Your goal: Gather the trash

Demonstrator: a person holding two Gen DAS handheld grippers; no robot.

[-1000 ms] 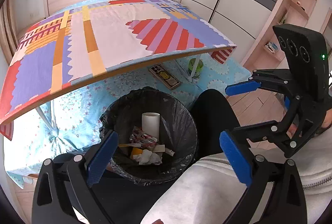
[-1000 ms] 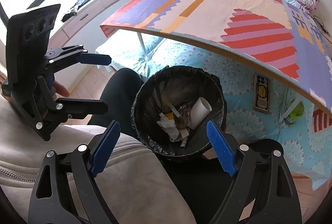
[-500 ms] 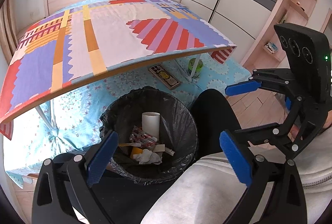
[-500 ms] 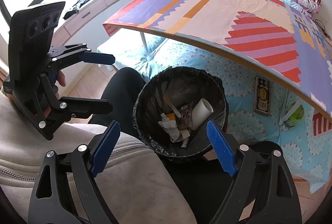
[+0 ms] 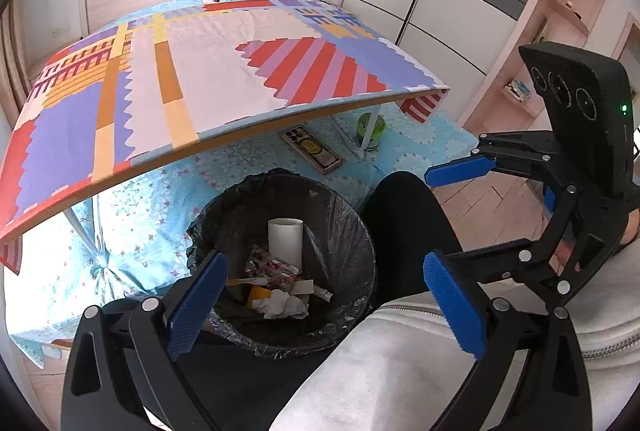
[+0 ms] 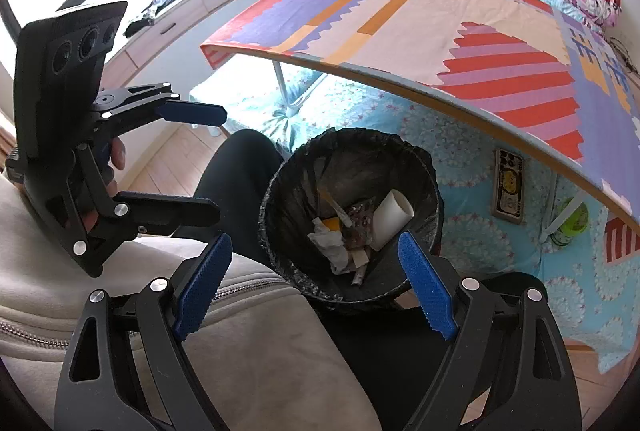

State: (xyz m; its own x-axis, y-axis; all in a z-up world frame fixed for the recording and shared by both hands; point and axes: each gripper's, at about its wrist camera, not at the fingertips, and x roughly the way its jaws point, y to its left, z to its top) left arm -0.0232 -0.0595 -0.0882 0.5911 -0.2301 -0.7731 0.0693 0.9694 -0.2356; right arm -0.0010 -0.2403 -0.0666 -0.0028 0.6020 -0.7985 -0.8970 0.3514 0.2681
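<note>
A round bin with a black liner (image 5: 340,223) (image 6: 424,167) stands on the floor below both grippers. It holds a white cardboard tube (image 5: 285,240) (image 6: 390,217), crumpled tissue (image 5: 282,305) (image 6: 328,241) and wrappers (image 5: 272,265). My left gripper (image 5: 324,301) is open and empty above the bin's near rim; it also shows at the left of the right wrist view (image 6: 204,159). My right gripper (image 6: 316,285) is open and empty over the bin's near rim; it also shows at the right of the left wrist view (image 5: 444,215).
A folding table with a colourful patterned cloth (image 5: 208,71) (image 6: 440,15) overhangs the bin. Under it on the blue bedsheet lie a flat box (image 5: 312,151) (image 6: 509,185) and a green can (image 5: 370,129) (image 6: 570,221). The person's dark-trousered leg (image 5: 404,215) is beside the bin.
Almost nothing has moved. Both grippers stay open over the bin, with only a slight drift of the views.
</note>
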